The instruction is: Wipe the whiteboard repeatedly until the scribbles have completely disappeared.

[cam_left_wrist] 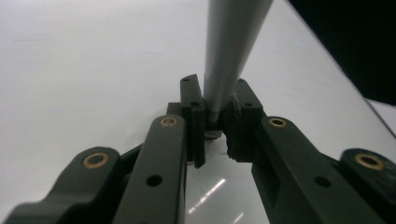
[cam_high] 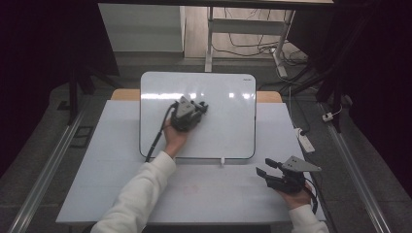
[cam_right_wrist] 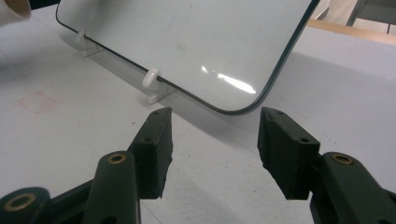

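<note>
So from my end, the whiteboard (cam_high: 228,126) is the thing to orient by: it sits propped at a tilt on small white clips (cam_right_wrist: 152,79) in the middle of the table (cam_high: 97,165). My left gripper (cam_high: 199,109) is up over the board's upper-left part, forearm in a white sleeve (cam_high: 141,189) reaching in diagonally from below the board's bottom-left corner, hand (cam_high: 174,138) wrapped around the gripper body with the jaws pointing right across the board. In the left gripper view the jaws are clamped tight on a grey marker (cam_left_wrist: 231,51), which sticks out ahead of the jaws over the board surface. Can't tell whether its tip is touching the board.

My right gripper (cam_high: 265,167) is parked just off the board's bottom-right corner, low over the table, jaws pointing left and back toward that corner. Its jaws are spread wide with nothing between them; the right gripper view looks straight between them at the board's rounded corner and one of the clips. The right hand (cam_high: 296,196) comes in from below it.
</note>
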`<state>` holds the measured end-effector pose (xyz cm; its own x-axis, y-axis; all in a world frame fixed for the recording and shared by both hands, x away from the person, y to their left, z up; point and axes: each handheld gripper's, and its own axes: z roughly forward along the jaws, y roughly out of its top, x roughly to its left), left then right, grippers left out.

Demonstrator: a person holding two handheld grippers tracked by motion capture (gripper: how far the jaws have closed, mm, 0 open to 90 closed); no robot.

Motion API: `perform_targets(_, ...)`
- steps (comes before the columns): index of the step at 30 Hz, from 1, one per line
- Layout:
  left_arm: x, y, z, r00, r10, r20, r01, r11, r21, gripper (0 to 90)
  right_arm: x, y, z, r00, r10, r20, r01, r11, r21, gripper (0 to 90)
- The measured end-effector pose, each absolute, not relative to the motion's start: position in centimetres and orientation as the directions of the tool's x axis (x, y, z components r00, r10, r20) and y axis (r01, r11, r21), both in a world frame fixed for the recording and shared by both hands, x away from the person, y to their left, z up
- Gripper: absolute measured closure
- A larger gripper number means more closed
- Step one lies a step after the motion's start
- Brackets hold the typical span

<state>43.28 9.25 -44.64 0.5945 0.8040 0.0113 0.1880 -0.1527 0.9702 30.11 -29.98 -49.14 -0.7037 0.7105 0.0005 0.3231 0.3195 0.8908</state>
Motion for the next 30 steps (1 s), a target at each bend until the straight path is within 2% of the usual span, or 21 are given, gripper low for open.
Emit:
perform_targets(2, 43.3, 9.7, -44.7, 0.595, 0.804, -0.017, 0.199, -0.126, 0.972, 77.9, 30.2, -29.9, -49.2, -0.707, 0.707, 0.002, 0.324, 0.321, 0.890, 45.0)
perform_targets(5, 42.9, 7.6, -45.4, 0.633, 0.774, -0.013, 0.195, -0.143, 0.970, 77.9, 30.2, -29.6, -49.3, -0.712, 0.703, 0.000, 0.324, 0.329, 0.887, 44.9)
perform_targets(6, 42.7, 5.7, -45.7, 0.656, 0.755, 0.015, 0.176, -0.172, 0.969, 77.8, 30.2, -29.5, -49.2, -0.712, 0.702, -0.004, 0.322, 0.332, 0.887, 44.9)
perform_targets(8, 42.6, 4.5, -45.7, 0.662, 0.748, 0.036, 0.161, -0.190, 0.968, 77.8, 30.0, -29.5, -49.1, -0.712, 0.703, -0.012, 0.316, 0.336, 0.887, 44.9)
perform_targets(12, 43.2, 5.2, -45.2, 0.635, 0.772, 0.041, 0.155, -0.179, 0.972, 77.8, 30.1, -29.9, -49.1, -0.706, 0.708, -0.002, 0.321, 0.323, 0.890, 44.9)
perform_targets(14, 43.7, 6.8, -44.8, 0.621, 0.784, -0.012, 0.178, -0.126, 0.976, 77.9, 30.1, -29.9, -49.2, -0.706, 0.708, 0.002, 0.324, 0.321, 0.890, 44.9)
perform_targets(21, 42.3, 5.2, -45.8, 0.658, 0.749, 0.075, 0.146, -0.224, 0.964, 77.8, 30.2, -29.6, -49.3, -0.713, 0.701, -0.006, 0.321, 0.334, 0.886, 44.9)
perform_targets(25, 42.9, 8.3, -45.0, 0.596, 0.802, 0.037, 0.164, -0.167, 0.972, 77.9, 30.0, -29.7, -49.2, -0.709, 0.705, -0.005, 0.319, 0.327, 0.890, 44.9)
perform_targets(26, 43.2, 10.0, -44.7, 0.565, 0.825, 0.014, 0.171, -0.134, 0.976, 77.9, 30.0, -29.7, -49.1, -0.709, 0.705, -0.006, 0.318, 0.328, 0.890, 44.9)
perform_targets(30, 43.3, 11.0, -44.7, 0.557, 0.830, -0.023, 0.184, -0.096, 0.978, 77.9, 30.1, -29.5, -49.2, -0.713, 0.702, -0.004, 0.320, 0.330, 0.888, 44.9)
